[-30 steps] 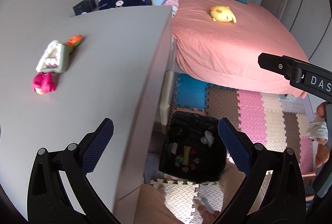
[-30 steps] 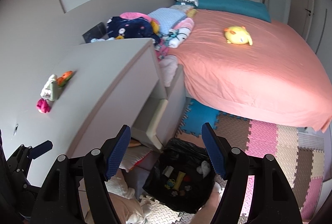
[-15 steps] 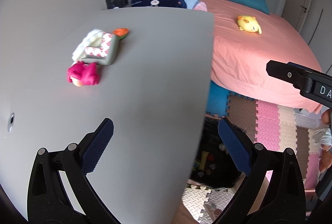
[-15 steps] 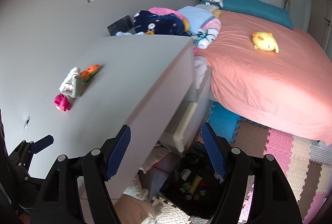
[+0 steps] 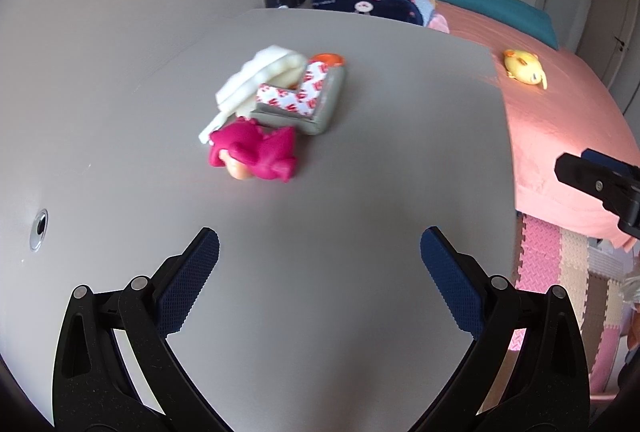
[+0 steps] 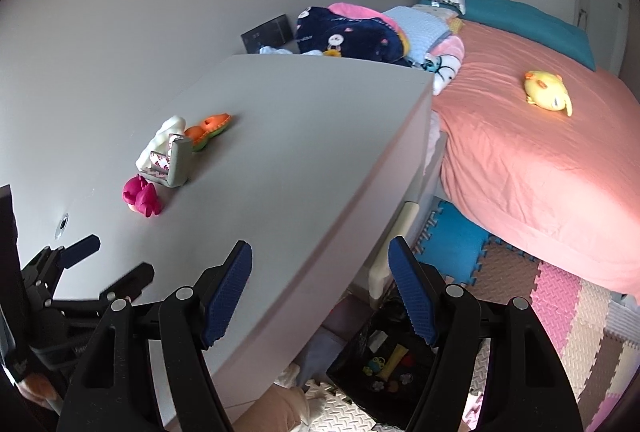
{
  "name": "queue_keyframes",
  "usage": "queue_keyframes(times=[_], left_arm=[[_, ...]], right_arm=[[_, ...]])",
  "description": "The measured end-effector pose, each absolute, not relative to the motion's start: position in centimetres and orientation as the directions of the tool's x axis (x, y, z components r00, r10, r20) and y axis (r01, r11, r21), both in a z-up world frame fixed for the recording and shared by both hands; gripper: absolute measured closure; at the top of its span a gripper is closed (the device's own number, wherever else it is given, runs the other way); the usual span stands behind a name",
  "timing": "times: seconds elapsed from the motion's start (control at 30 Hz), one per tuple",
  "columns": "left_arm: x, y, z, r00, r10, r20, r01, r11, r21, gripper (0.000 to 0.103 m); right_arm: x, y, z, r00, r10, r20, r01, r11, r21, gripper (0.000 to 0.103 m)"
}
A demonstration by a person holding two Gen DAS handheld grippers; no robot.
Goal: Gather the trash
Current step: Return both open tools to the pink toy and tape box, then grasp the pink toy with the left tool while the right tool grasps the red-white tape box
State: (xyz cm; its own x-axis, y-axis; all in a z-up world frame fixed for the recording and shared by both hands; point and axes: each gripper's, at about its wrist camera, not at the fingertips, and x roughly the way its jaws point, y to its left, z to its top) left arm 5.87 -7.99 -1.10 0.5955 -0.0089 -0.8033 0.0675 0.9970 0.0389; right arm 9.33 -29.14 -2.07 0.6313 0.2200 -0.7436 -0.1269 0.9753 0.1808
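A: Start at the left. What's on the desk (image 5: 360, 232)?

B: A small heap near its far left part: a pink toy (image 5: 256, 152) nearest us, touching a grey corner piece with red-and-white tape (image 5: 308, 100), a white wad (image 5: 260, 80) leaning on that, and an orange toy (image 6: 208, 126) just behind. Which of these counts as trash I can't say for sure; the taped piece and the white wad look likeliest.

A: And the left tongs (image 5: 320, 256)?

B: Open wide, nothing between the pads, hanging over bare desk short of the heap and aimed at it.

A: The right tongs (image 6: 320, 272)?

B: Open too, and empty, over the desk's near edge. Further right, down on the floor mats (image 6: 560, 312), sits the black bin bag (image 6: 384, 364) with bits already in it. The bed (image 6: 540, 160) with a yellow plush (image 6: 548, 96) is at the far right.

A: So which step is this?

B: I'd judge it the reach for the next piece, nothing picked yet.

A: What does the next move need?

B: Bring the left tongs forward and down over one item, straddle it without knocking the pink toy, then close and carry it right to the bag.
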Motion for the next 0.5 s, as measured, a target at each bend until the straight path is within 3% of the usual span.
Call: queue_keyframes(times=[0.5], left_arm=[[10.0, -4.3, -2.4, 0.574, -0.015, -0.819, 0.040, 0.999, 0.009, 0.006]], right_arm=[[13.9, -25.3, -3.3, 0.601, 0.241, -0.762, -0.165, 0.970, 0.177, 0.032]])
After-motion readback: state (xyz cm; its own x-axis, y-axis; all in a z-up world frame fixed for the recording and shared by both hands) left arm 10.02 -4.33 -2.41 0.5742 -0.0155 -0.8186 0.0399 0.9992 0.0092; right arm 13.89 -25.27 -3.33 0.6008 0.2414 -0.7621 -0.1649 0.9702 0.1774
